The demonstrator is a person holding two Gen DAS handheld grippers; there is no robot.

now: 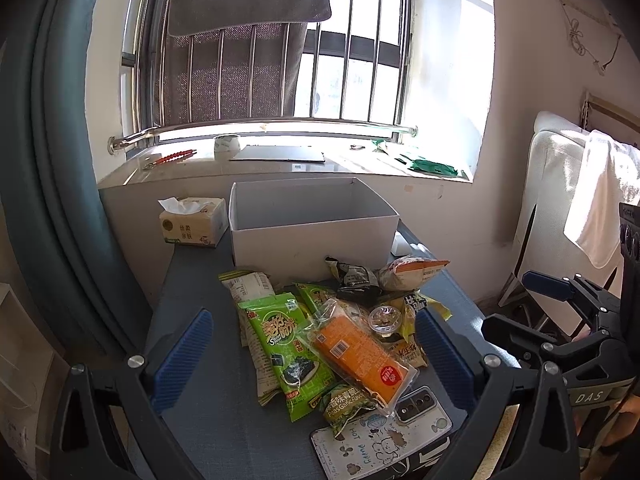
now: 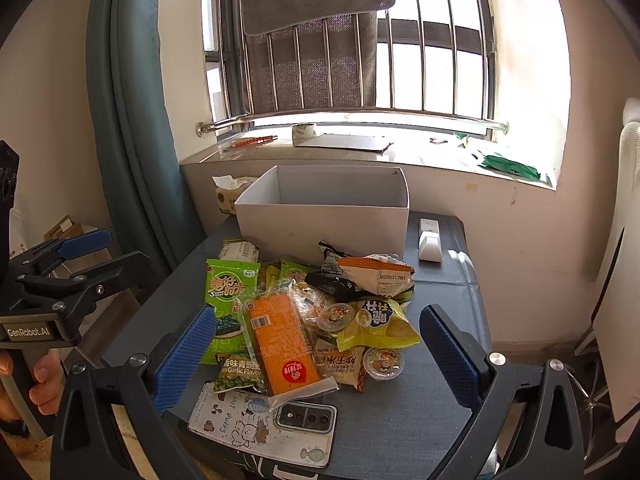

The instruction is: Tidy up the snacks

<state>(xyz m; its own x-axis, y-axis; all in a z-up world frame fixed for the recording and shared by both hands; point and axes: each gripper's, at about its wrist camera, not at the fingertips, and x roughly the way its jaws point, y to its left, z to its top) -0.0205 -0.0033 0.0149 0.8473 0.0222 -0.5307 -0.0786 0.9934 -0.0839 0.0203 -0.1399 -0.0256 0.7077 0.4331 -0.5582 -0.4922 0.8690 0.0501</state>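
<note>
On the blue-grey tabletop (image 2: 448,320) I've got a messy heap of snacks piled just in front of a white box (image 2: 324,220), which sits at the far edge under the window and looks bare inside from what I can see.

Top of the heap is an orange packet in clear wrap (image 2: 280,344), lying lengthwise toward me. Left of it, touching, is a green seaweed pack (image 2: 228,292), and a garlic peas bag (image 2: 240,376) is tucked under the orange packet's near end. To the right there's a yellow chip bag (image 2: 380,324), a couple of small jelly cups (image 2: 382,362), and further back an orange-and-white bag (image 2: 380,272) leaning over a dark wrapper (image 2: 334,280).

A phone (image 2: 260,428) in a cartoon case lies flat at the near edge, with the orange packet's corner overlapping it. A tissue pack (image 1: 192,222) sits left of the box, and a white remote-looking thing (image 2: 430,240) sits to the box's right.

My left tool (image 1: 316,360) is spread wide, hovering over the pile and gripping nothing. The right tool (image 2: 320,356) is the same, wide apart, framing the heap without touching it. Each tool shows up off to the side in the other camera, well clear of the snacks.
</note>
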